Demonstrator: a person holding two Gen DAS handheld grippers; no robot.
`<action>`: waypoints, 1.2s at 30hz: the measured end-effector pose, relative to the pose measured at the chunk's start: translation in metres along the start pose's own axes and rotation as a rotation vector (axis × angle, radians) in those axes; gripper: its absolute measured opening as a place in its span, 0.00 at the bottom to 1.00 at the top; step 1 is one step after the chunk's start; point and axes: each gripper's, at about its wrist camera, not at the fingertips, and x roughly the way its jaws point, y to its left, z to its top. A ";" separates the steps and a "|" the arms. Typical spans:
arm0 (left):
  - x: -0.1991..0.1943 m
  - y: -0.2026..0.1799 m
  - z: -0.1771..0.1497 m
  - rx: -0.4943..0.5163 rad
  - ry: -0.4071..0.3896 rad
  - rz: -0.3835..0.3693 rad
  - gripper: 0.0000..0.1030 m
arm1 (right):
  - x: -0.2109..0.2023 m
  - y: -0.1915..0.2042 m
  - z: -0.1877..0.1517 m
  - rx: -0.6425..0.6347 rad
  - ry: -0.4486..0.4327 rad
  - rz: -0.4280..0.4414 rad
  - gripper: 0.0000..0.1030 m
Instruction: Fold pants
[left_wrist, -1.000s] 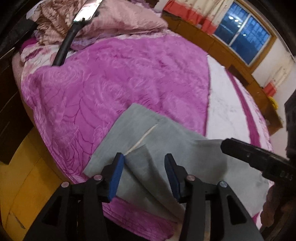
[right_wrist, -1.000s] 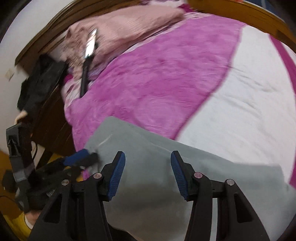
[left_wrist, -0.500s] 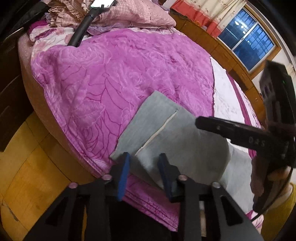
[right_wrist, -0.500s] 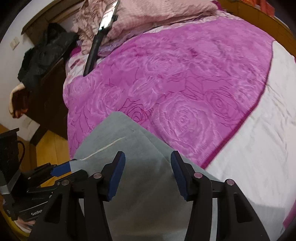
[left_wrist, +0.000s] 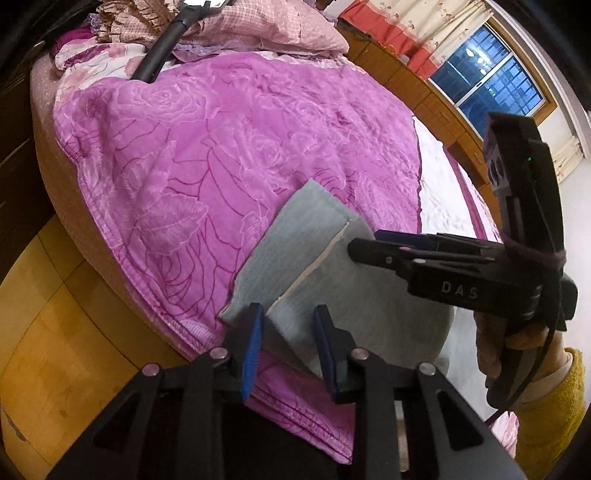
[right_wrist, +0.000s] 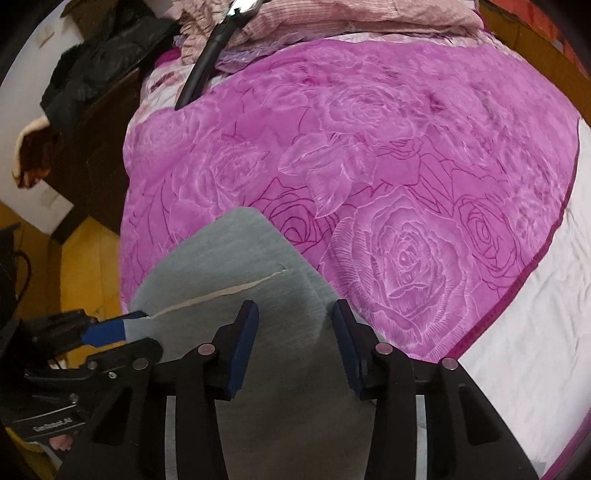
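The grey pants (left_wrist: 317, 258) lie folded on the pink rose blanket near the bed's front edge, a pale seam running across them; they also show in the right wrist view (right_wrist: 229, 273). My left gripper (left_wrist: 288, 343) is open with a corner of the pants between its blue pads, not clamped. My right gripper (right_wrist: 291, 339) is open above the pants' upper layer, holding nothing. The right gripper also shows at the right in the left wrist view (left_wrist: 424, 254). The left gripper shows at lower left in the right wrist view (right_wrist: 110, 332).
The pink blanket (left_wrist: 229, 140) covers the bed, with a white sheet (left_wrist: 439, 184) to the right. Pillows (left_wrist: 266, 26) and a black pole with a phone (left_wrist: 162, 55) lie at the head. Wooden floor (left_wrist: 55, 314) is at the left, a dark cabinet (right_wrist: 92, 129) beside the bed.
Both grippers have pulled back toward the bed's edge. The left gripper's jaws narrowed around the pants' corner half a second ago and have widened a little since. The pants lie flatter.
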 end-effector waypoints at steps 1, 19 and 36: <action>-0.001 0.000 0.000 0.001 -0.003 -0.002 0.24 | 0.000 -0.001 0.000 0.008 -0.008 0.003 0.27; -0.034 0.008 0.013 0.042 -0.118 0.012 0.02 | -0.016 0.045 0.041 -0.084 -0.173 -0.057 0.00; -0.035 0.017 0.008 0.102 -0.081 0.159 0.05 | -0.084 -0.027 -0.043 0.308 -0.337 0.063 0.21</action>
